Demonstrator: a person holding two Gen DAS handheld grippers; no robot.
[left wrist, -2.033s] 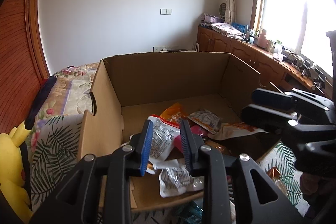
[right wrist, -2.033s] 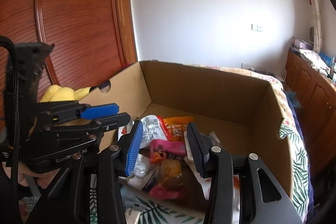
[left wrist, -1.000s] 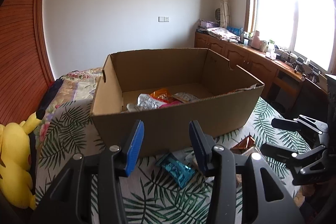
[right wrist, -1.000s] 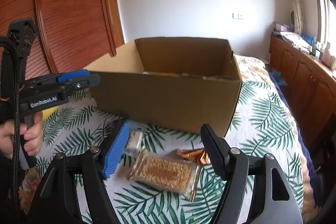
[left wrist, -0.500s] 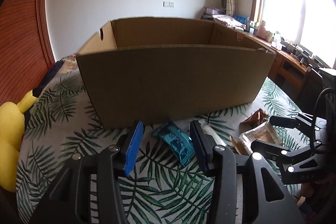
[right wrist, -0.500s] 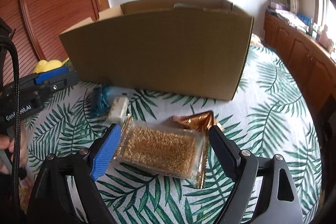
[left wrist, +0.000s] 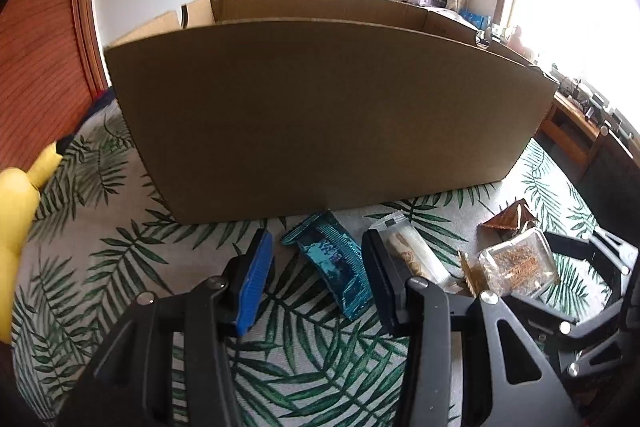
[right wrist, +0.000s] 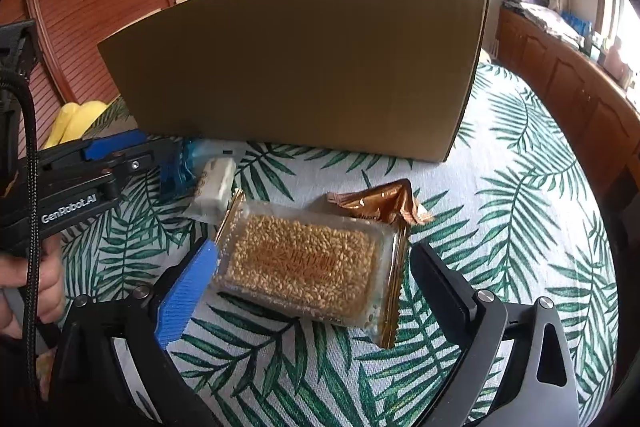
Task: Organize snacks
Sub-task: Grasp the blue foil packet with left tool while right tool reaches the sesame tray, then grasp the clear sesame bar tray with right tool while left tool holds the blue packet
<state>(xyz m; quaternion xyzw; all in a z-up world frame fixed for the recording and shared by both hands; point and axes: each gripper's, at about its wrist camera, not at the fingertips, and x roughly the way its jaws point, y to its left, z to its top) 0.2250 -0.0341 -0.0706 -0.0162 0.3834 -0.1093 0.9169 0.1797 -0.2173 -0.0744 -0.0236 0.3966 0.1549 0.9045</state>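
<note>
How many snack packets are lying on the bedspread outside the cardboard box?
4: blue packet between the left tool's fingers, white packet beside it, sesame bar between the right tool's fingers, gold wrapper behind it. Others may be hidden.

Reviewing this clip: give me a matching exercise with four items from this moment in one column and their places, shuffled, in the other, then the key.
Things:
1. blue packet
2. sesame bar pack
3. cardboard box
4. white wrapped snack

Places:
A. behind all the loose snacks
B. between the open left tongs
C. just outside the left tongs' right finger
D. between the open right tongs

Pairs: 1-B, 2-D, 3-A, 4-C
</note>
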